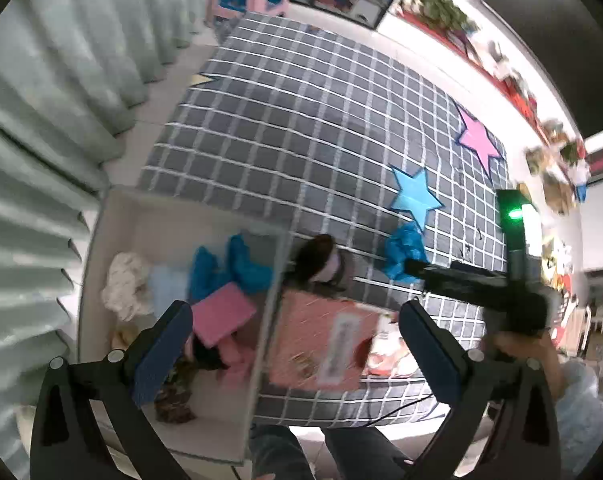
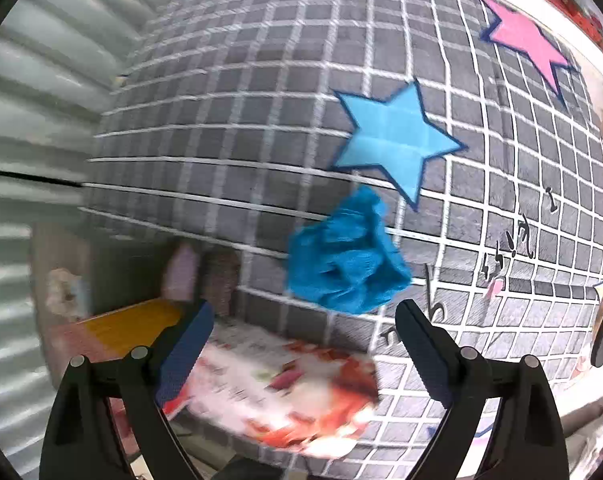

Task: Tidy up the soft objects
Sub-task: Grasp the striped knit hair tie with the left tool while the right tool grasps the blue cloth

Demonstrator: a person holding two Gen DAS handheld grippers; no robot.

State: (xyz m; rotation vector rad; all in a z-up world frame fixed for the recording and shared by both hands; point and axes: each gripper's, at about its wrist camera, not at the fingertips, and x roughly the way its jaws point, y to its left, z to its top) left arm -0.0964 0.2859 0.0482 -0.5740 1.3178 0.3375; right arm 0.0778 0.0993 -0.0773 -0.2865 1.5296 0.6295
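Observation:
A crumpled blue cloth (image 2: 347, 256) lies on the grey checked mat, just ahead of my open, empty right gripper (image 2: 303, 336). It also shows in the left wrist view (image 1: 403, 252), with the right gripper (image 1: 417, 268) beside it. My left gripper (image 1: 293, 332) is open and empty, hovering over the edge of a white box (image 1: 141, 216). The box holds blue cloths (image 1: 237, 268), a pink sponge (image 1: 221, 316), a white fluffy item (image 1: 125, 284) and a dark patterned fabric (image 1: 175, 396).
A pink packet (image 1: 325, 344) lies on the mat beside the box, and a dark brown item with a pink band (image 1: 321, 260) lies behind it. A floral red-and-white packet (image 2: 293, 392) lies under my right gripper. Pleated curtains (image 1: 41, 140) hang on the left. Star patches (image 2: 397, 140) mark the mat.

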